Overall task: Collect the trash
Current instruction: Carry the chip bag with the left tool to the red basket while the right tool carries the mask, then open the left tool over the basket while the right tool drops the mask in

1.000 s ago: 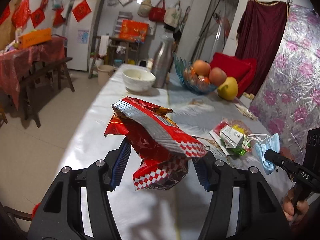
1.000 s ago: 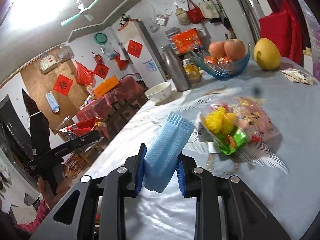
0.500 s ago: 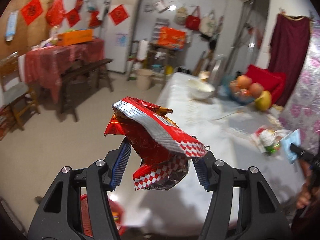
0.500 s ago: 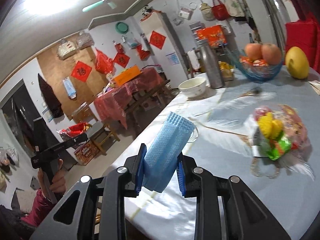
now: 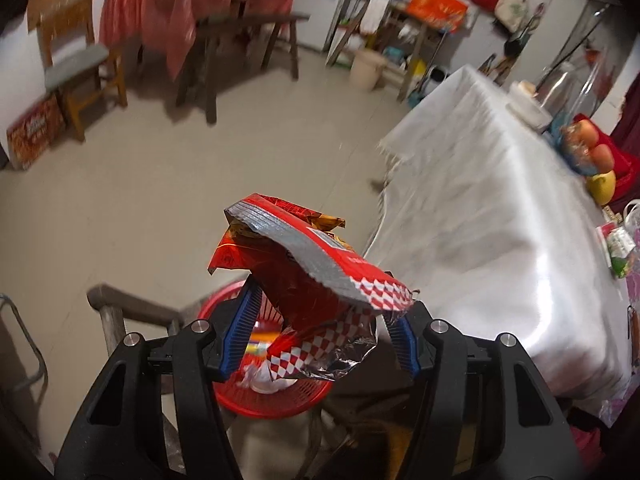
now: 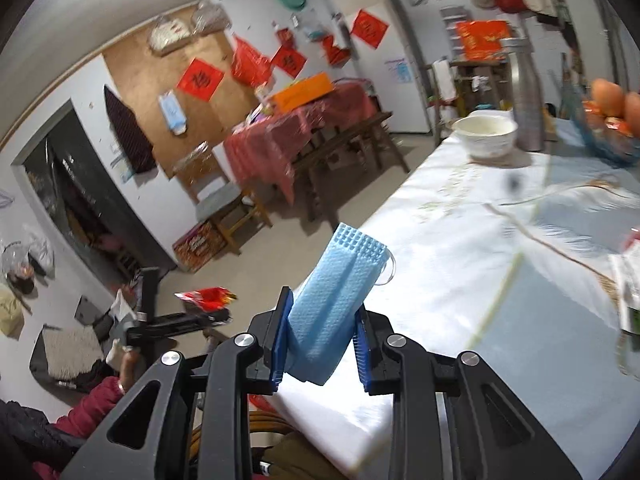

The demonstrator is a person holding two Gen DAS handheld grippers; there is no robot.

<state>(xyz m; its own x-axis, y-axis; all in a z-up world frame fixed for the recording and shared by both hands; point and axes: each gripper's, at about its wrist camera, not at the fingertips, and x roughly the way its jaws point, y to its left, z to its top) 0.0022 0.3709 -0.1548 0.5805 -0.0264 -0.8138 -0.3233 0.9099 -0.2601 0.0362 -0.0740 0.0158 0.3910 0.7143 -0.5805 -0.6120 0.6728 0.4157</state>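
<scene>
My left gripper is shut on a crumpled red snack wrapper with a silver lining and a red-white check edge. It holds the wrapper above a red plastic basket that stands low beside the table and has some rubbish in it. My right gripper is shut on a folded blue face mask, held over the near edge of the table. In the right wrist view the left gripper with the wrapper shows low at the left.
A long table with a white cloth carries a white bowl, a steel flask, a fruit bowl and a bag of packets. Wooden chairs and a red-clothed table stand across the tiled floor.
My left gripper has swung off the table and tilted down, bringing the wrapper over the red basket. My right gripper has turned left with the mask, away from the bag of packets.
</scene>
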